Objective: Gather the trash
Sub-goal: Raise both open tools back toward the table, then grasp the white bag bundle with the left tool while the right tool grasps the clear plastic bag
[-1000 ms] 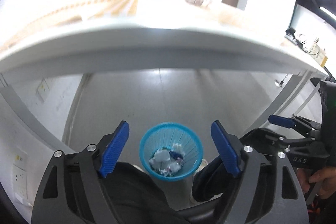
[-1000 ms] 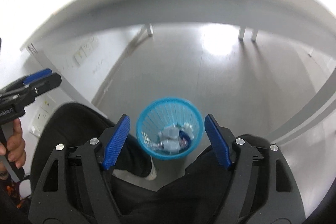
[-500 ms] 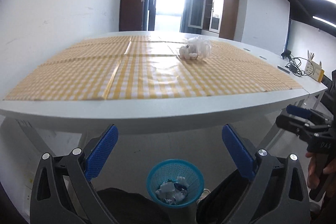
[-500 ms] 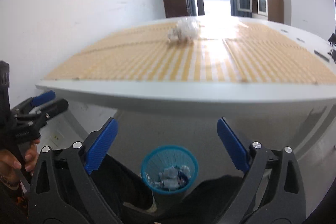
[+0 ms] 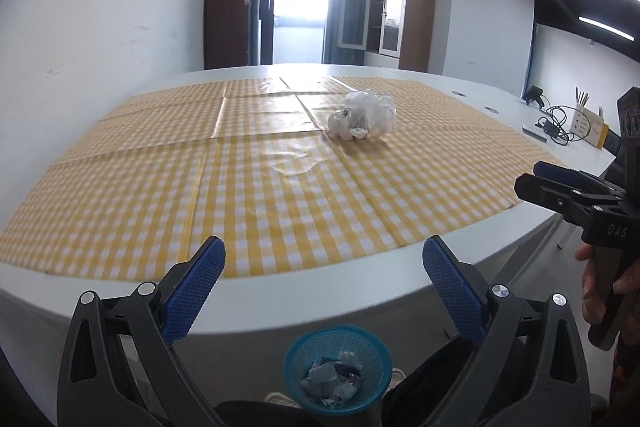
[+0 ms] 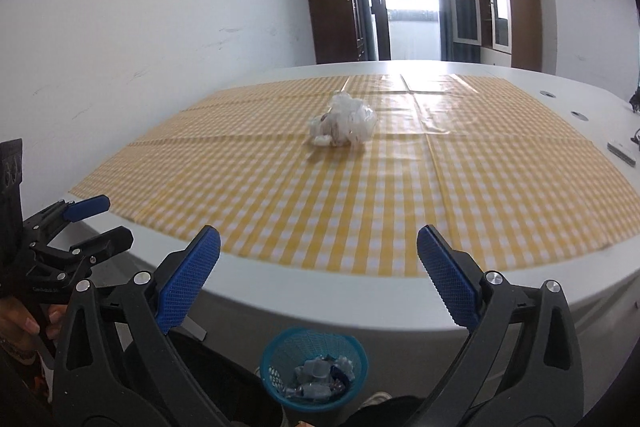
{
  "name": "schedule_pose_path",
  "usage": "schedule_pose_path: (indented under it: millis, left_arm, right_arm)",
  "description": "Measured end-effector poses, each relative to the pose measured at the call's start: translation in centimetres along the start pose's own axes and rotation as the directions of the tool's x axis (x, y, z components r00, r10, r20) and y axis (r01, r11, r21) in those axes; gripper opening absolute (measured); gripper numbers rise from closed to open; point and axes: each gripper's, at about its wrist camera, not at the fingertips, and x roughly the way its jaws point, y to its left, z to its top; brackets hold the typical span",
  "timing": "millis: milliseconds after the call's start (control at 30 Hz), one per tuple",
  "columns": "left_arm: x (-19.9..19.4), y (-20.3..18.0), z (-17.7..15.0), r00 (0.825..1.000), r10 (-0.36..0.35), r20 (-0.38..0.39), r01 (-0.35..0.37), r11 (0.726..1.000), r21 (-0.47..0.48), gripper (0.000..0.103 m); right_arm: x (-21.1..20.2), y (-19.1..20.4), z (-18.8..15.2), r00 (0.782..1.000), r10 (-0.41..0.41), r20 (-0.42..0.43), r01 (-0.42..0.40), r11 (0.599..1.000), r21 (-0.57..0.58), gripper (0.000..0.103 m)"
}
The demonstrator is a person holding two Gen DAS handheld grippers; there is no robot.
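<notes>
Both grippers hang just off the near rim of the white table (image 5: 280, 311), left gripper (image 5: 324, 287) and right gripper (image 6: 318, 277) each spread wide with nothing between the blue pads, bare yellow checked cloth (image 5: 280, 203) stretching ahead of them. Crumpled plastic trash wad (image 5: 362, 115) sits mid-cloth, well apart from both, lumpy, long axis roughly left-right, no clear pointing end. Blue bin (image 5: 337, 371) stands upright on the floor below the rim, mouth up, scraps inside.

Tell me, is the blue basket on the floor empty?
Not empty. The blue basket holds crumpled wrappers at its bottom, seen from both wrist views.
</notes>
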Motion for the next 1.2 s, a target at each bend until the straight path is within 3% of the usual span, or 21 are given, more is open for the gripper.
schedule_pose_path:
  millis: [333, 867, 1067, 1200]
  left_arm:
    - [5.0, 1.2, 2.6, 0.996, -0.060, -0.066, 0.059, 0.998, -0.013, 0.097]
    - [11.7, 1.8, 6.6, 0.987, -0.099, -0.129, 0.102, 0.995, 0.019, 0.097]
    - [14.6, 2.2, 8.0, 0.980, -0.125, -0.156, 0.128, 0.992, 0.009, 0.097]
    - [16.1, 2.2, 9.4, 0.974, -0.155, -0.167, 0.160, 0.987, 0.018, 0.097]
  right_arm:
    - [6.2, -2.3, 4.4, 0.998, 0.040, -0.041, -0.038, 0.999, 0.037, 0.094]
    - [16.5, -5.0, 10.3, 0.990, 0.079, -0.116, -0.071, 0.995, 0.076, 0.083]
    - [19.8, -5.7, 11.3, 0.984, 0.104, -0.144, -0.093, 0.992, 0.082, 0.074]
    - [21.6, -5.8, 12.1, 0.978, 0.132, -0.162, -0.120, 0.990, 0.079, 0.057]
